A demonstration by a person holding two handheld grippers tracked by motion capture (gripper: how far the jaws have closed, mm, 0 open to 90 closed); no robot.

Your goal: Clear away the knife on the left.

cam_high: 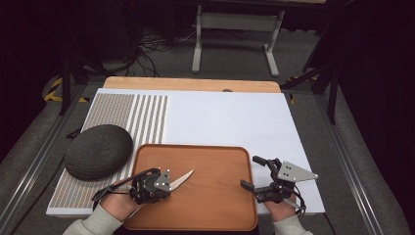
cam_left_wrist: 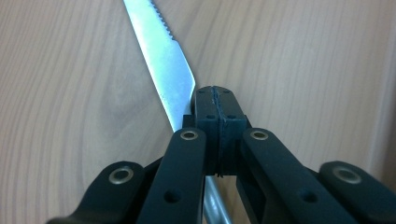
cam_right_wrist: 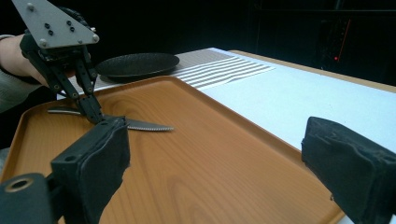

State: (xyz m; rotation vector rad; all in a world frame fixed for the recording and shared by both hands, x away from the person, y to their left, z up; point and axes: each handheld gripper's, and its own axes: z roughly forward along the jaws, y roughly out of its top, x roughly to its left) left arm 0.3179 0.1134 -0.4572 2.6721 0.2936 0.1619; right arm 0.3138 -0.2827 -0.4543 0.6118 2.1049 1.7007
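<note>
A table knife (cam_high: 183, 178) with a serrated steel blade lies flat on the wooden tray (cam_high: 215, 200), tip toward the far right. My left gripper (cam_high: 168, 184) points down at it, jaws shut with the pads pressed together. In the left gripper view the blade (cam_left_wrist: 161, 60) runs out from under the closed tips (cam_left_wrist: 217, 100), and the handle shows below them. Whether the tips pinch the knife I cannot tell. The right gripper view shows the left gripper (cam_right_wrist: 98, 116) standing on the knife (cam_right_wrist: 144, 126). My right gripper (cam_high: 250, 172) hovers at the tray's right rim, open, with nothing between its pads (cam_right_wrist: 93, 158).
A dark grey domed dish (cam_high: 98, 152) sits left of the tray on a striped patch (cam_high: 142, 117) of the white mat (cam_high: 230, 117). The wooden table edge (cam_high: 191, 84) runs along the back. A white-legged stand (cam_high: 235, 29) and cables lie on the floor beyond.
</note>
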